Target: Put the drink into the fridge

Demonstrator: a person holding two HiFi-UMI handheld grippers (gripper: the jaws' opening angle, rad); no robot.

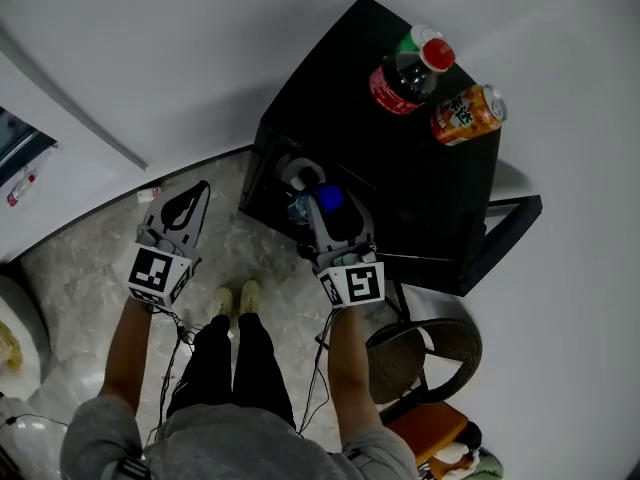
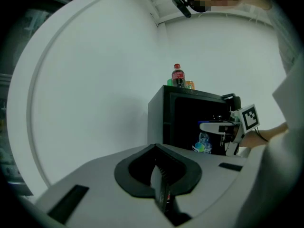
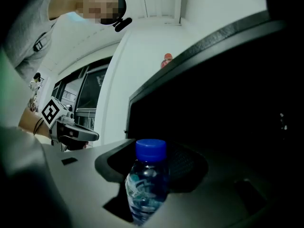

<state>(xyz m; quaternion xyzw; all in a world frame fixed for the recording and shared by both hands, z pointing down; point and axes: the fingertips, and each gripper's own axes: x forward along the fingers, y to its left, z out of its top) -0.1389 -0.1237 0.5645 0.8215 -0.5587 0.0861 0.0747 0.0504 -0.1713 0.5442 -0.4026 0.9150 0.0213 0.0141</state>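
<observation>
Clear plastic bottle with smooth blue cap; matt black fridge; shiny metal can; polished stone-look floor.

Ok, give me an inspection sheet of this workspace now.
Surface: black fridge, dark top with two drinks on it; its front looks open.
Job's things: water bottle, blue cap, upright, at the fridge's front.
Clutter: cola bottle and orange can on the fridge top.
Grippers: right gripper shut on the water bottle; left gripper shut, empty.
Cables: dark cables hang from the grippers beside the person's legs.
Surroundings: marble floor, white wall, round stool beside the fridge.
</observation>
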